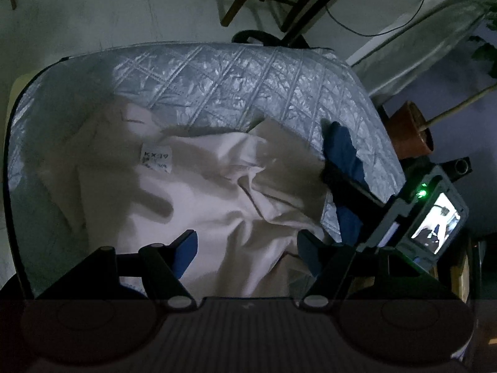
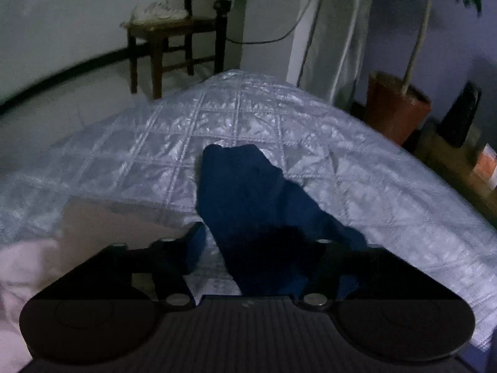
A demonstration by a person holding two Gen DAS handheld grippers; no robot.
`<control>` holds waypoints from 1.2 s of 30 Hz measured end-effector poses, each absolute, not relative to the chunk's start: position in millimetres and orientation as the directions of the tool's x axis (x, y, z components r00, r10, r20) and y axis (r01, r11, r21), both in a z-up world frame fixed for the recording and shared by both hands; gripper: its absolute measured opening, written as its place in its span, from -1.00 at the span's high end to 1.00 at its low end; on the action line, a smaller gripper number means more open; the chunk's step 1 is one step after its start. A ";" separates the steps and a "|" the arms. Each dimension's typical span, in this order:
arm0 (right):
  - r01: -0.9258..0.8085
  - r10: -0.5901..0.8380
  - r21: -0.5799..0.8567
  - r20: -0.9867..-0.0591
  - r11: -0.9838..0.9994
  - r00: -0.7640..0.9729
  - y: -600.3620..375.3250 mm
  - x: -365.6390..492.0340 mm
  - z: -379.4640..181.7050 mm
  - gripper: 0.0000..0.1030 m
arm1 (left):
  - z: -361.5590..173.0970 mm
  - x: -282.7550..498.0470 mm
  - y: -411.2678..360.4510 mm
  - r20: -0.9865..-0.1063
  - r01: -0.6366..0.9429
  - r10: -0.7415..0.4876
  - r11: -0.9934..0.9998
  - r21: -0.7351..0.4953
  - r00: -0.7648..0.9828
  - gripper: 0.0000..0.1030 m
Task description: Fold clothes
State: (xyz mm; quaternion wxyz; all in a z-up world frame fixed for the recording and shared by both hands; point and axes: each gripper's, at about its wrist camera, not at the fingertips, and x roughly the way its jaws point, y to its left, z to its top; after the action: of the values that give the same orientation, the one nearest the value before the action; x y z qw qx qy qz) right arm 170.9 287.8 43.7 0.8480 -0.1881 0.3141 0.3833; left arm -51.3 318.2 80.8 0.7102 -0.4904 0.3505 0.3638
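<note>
Left gripper (image 1: 247, 248) fingers spread wide, blue pads facing each other, nothing held between them. Right gripper (image 2: 257, 248) fingers also wide apart; left pad (image 2: 196, 244) plain to see, right finger dark and partly hidden behind cloth, and whether it touches the cloth cannot be told. Largest item: silver quilted cover (image 1: 217, 84), diamond-stitched and crinkled, spreading ahead of and to both sides of both sets of fingers. Next: white garment (image 1: 198, 192), crumpled, with deep folds running toward the middle, lying on the cover directly ahead of the left fingers and reaching back between them; one flat corner points away toward the far right. A small printed label (image 1: 156, 161) sits on it, ahead of the left finger; print too blurred to read reliably. In the right wrist view an edge of the same garment shows at the lower left, outside the left finger. Smaller: dark blue garment (image 2: 248, 205), bunched into a narrow ridge, running from between the right fingers outward over the cover.
</note>
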 end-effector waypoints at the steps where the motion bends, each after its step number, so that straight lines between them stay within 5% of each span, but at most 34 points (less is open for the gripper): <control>1: -0.763 0.538 -0.060 -0.673 0.644 0.507 285.5 172.3 44.9 0.90 | 80.8 -50.8 317.4 -0.854 -0.859 0.173 0.256 -0.442 0.491 -0.30; 12: -0.676 0.620 0.133 -0.553 0.725 0.556 228.0 185.4 99.1 0.91 | 80.7 -38.3 296.8 -0.857 -0.851 0.156 0.297 -0.434 0.492 -0.32; 21: -0.280 0.500 0.531 -0.332 0.800 0.800 13.0 151.6 153.5 0.91 | 76.1 -18.9 266.6 -0.861 -0.826 0.089 0.349 -0.443 0.500 -0.33; 29: 0.145 0.132 0.602 -0.391 0.785 0.911 -134.7 29.3 85.4 0.90 | 74.3 0.5 219.2 -0.862 -0.787 0.051 0.437 -0.434 0.504 -0.33; 33: 0.239 0.127 0.617 -0.488 0.749 0.863 -170.9 13.6 53.6 0.90 | 71.5 11.4 193.4 -0.866 -0.759 0.019 0.490 -0.428 0.500 -0.33; 36: 0.200 0.127 0.589 -0.466 0.783 0.875 -178.8 14.3 66.6 0.90 | 69.9 16.2 175.3 -0.869 -0.743 0.012 0.524 -0.416 0.495 -0.33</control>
State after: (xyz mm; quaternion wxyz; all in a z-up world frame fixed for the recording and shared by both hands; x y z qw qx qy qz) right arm 14.3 -178.8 66.6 0.9108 0.3290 0.2488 -0.0201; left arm 16.2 175.3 69.9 0.7563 -0.4190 0.4360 0.2498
